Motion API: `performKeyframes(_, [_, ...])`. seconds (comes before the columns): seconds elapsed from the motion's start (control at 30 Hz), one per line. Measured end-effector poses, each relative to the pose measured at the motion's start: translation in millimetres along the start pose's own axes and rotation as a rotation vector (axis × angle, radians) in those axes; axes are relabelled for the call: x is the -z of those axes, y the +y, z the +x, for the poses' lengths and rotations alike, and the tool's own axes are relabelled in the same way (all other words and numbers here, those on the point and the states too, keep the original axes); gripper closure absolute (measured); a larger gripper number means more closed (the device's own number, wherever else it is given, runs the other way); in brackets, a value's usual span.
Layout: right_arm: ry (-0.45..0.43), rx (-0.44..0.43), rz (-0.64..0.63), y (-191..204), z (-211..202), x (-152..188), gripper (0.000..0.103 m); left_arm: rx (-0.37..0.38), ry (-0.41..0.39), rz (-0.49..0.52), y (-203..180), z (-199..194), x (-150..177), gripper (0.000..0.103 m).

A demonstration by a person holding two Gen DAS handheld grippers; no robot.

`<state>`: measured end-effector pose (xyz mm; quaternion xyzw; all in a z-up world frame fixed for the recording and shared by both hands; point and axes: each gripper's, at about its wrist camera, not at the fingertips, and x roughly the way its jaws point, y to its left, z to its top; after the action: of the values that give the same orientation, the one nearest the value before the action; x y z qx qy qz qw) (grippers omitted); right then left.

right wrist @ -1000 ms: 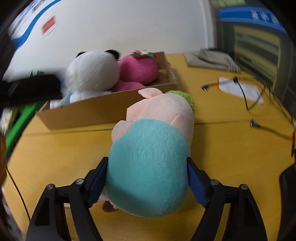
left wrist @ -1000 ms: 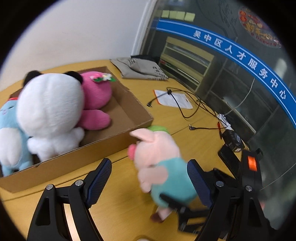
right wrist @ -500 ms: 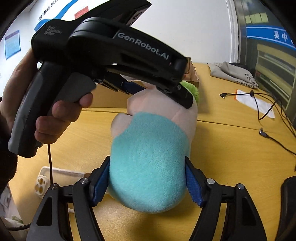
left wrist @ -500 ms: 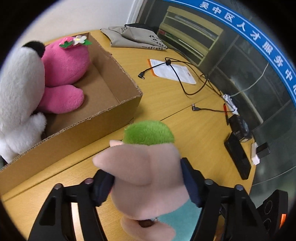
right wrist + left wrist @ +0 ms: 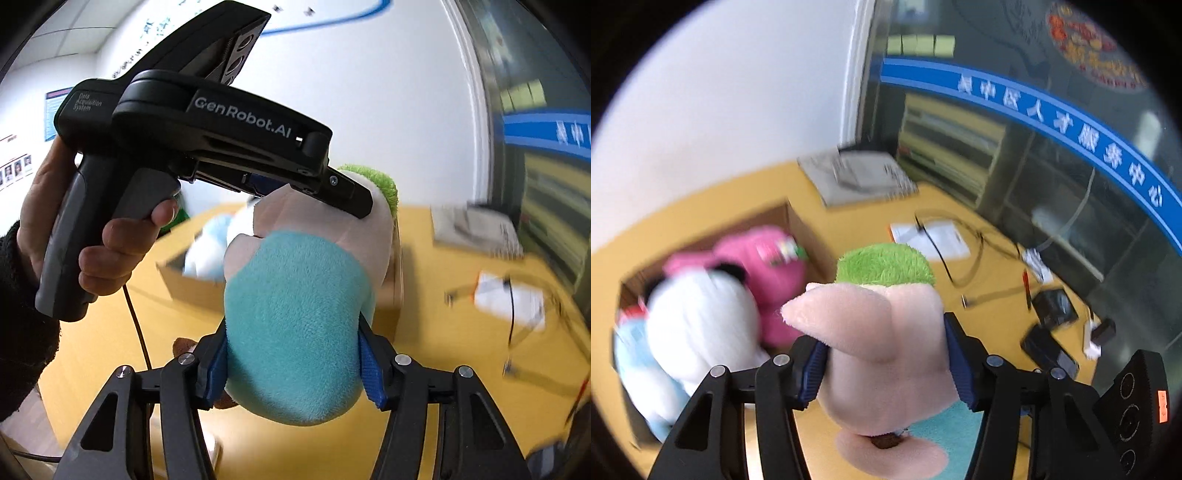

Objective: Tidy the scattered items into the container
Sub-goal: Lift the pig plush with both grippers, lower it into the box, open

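A pink pig plush (image 5: 882, 339) with a green cap and teal body (image 5: 295, 332) is held by both grippers, lifted above the table. My left gripper (image 5: 882, 365) is shut on its pink head. My right gripper (image 5: 293, 365) is shut on its teal body. The left gripper's black body (image 5: 192, 122) shows in the right wrist view, clamped on the head. The cardboard box (image 5: 801, 229) lies behind and left, holding a white panda plush (image 5: 701, 325), a pink plush (image 5: 768, 266) and a light blue plush (image 5: 635, 354).
On the yellow wooden table (image 5: 993, 306) lie a grey folded cloth (image 5: 857, 177), a white packet with a black cable (image 5: 931, 240), and dark phones and small devices (image 5: 1049, 332) at the right. A glass wall with a blue band stands behind.
Both grippers have lifted the pig plush off the table and carried it toward the box. Both views are blurred by motion and tilted upward.
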<state>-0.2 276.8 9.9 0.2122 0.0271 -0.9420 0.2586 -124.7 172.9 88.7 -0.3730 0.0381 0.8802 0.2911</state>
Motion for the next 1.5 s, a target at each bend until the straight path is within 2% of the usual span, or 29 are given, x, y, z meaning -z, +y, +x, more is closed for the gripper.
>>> performKeyframes(0.17, [-0.041,-0.012,-0.041,-15,29,-53,0.039,-0.027,-0.068,-0.016,30,1,-47,0.047])
performKeyframes(0.33, [-0.021,-0.007,-0.017,-36,77,-71,0.039,-0.023,-0.065,-0.051,62,37,-67,0.047])
performKeyframes(0.43, [0.017,-0.007,0.024,-54,107,-66,0.039,-0.003,-0.025,-0.101,86,76,-65,0.047])
performKeyframes(0.53, [0.084,-0.021,0.073,-72,139,-51,0.039,0.003,0.043,-0.149,105,121,-48,0.047])
performKeyframes(0.67, [0.242,0.005,0.086,-81,180,-16,0.039,0.028,0.152,-0.178,118,174,-16,0.047])
performKeyframes(0.8, [0.297,0.016,0.117,-84,181,-5,0.038,0.048,0.169,-0.168,113,191,-4,0.047])
performKeyframes(0.9, [0.353,0.043,0.116,-86,185,-2,0.037,0.031,0.194,-0.136,110,209,3,0.047])
performKeyframes(1.03, [0.367,0.093,0.094,-86,190,1,0.036,0.045,0.203,-0.18,118,222,3,0.045])
performKeyframes(1.17, [0.361,0.116,0.084,-92,195,5,0.031,0.006,0.181,-0.179,116,208,-2,0.036])
performKeyframes(1.23, [0.355,0.118,0.083,-91,196,5,0.024,0.01,0.139,-0.217,118,187,-4,0.038])
performKeyframes(1.3, [0.339,0.118,0.094,-91,189,3,0.017,0.038,0.068,-0.247,120,150,-8,0.038])
performKeyframes(1.33, [0.32,0.123,0.103,-92,183,2,0.005,0.035,0.029,-0.248,120,129,-9,0.038])
performKeyframes(1.37, [0.293,0.125,0.116,-94,178,-1,0.001,0.015,-0.013,-0.238,118,105,-8,0.036])
performKeyframes(1.43, [0.228,0.122,0.145,-88,151,-9,0.0,-0.044,-0.09,-0.21,109,58,-2,0.026])
performKeyframes(1.5, [0.189,0.148,0.149,-78,126,-19,0.0,-0.093,-0.146,-0.175,96,15,13,0.023])
